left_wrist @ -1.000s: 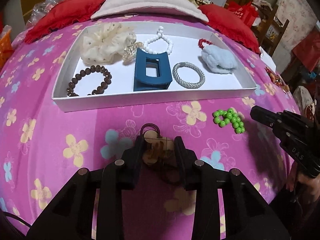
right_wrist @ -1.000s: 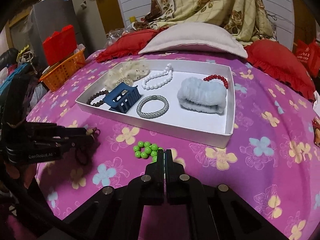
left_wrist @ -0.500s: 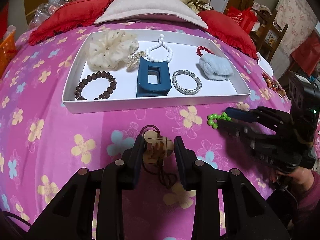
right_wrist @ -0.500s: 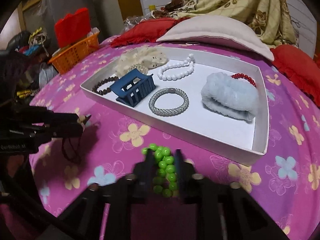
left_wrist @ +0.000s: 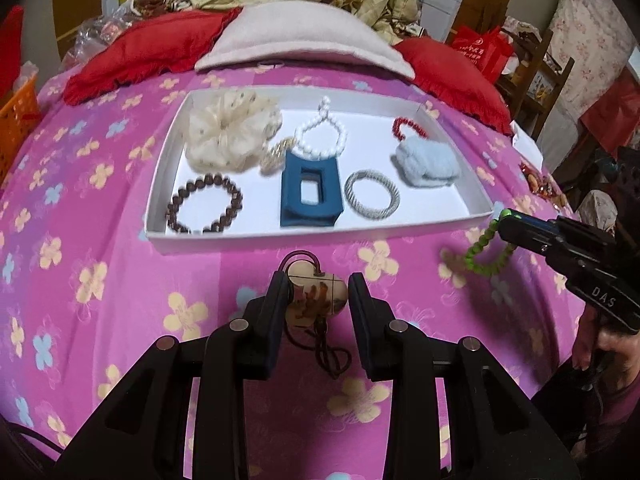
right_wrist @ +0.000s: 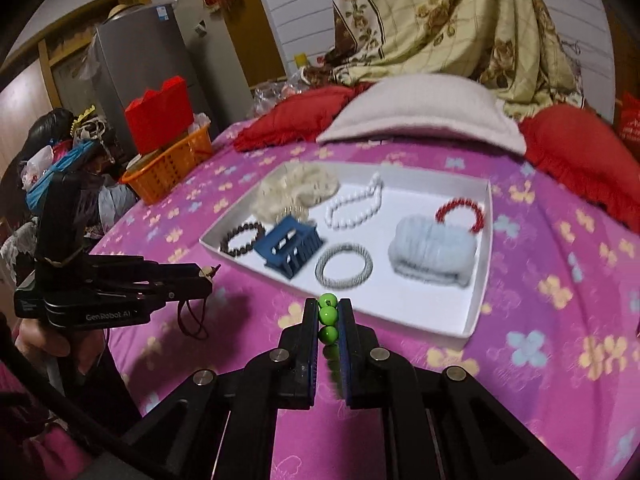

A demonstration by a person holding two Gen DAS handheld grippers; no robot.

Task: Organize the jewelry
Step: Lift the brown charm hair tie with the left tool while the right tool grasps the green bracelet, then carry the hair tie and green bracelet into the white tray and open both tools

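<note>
Inside one white tray (left_wrist: 312, 236), eight pieces; left jaws clamped on one pendant (left_wrist: 316, 296), right jaws on one green bracelet (right_wrist: 328, 314).

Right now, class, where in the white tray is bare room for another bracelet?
Bare floor lies along the white tray near-right corner, bordered by the silver bangle and blue fluffy scrunchie. The far-left is crowded: cream scrunchie, brown bead bracelet, blue claw clip.

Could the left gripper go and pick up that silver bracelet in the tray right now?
Probably not yet: the left gripper is already shut on the pendant. The path to the silver bracelet looks open, over the low tray wall.
</note>
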